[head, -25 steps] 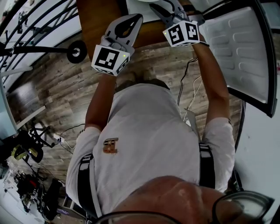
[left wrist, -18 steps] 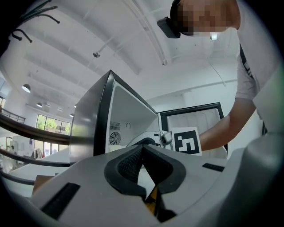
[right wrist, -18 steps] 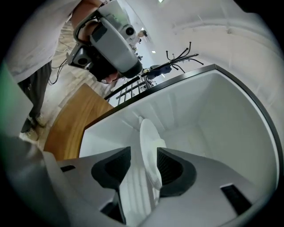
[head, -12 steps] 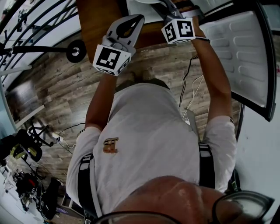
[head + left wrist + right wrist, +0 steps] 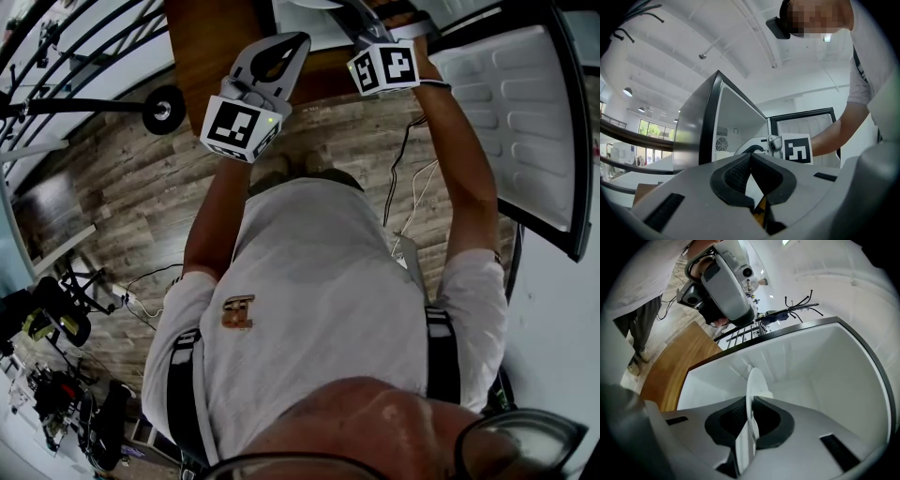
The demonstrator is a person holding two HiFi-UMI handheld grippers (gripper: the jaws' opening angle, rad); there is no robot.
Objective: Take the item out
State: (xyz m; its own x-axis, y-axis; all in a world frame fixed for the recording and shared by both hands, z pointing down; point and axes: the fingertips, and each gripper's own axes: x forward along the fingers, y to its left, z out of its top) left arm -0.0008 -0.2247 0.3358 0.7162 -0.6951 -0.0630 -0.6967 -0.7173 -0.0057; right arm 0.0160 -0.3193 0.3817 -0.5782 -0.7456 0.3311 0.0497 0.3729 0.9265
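Note:
A white plate (image 5: 756,385) stands on edge inside the open white fridge compartment (image 5: 820,362). My right gripper (image 5: 750,404) reaches into that compartment. Its jaws are closing, and both dark pads sit against the plate's rim from either side. In the head view the right gripper (image 5: 361,14) runs off the top edge, with its marker cube (image 5: 384,67) below. My left gripper (image 5: 289,39) hovers outside the fridge over the wooden tabletop (image 5: 211,47). In its own view the left gripper (image 5: 750,157) is shut with nothing between its pads.
The fridge door (image 5: 511,122) hangs wide open at the right, its white ribbed inner face showing. The fridge's steel side (image 5: 696,126) stands ahead of the left gripper. Cables (image 5: 408,187) trail over the wood floor by the person's legs. A black rack (image 5: 84,56) stands at the left.
The right gripper's cube has shifted a little up and left, deeper toward the fridge, within the first half second. The left gripper has barely moved.

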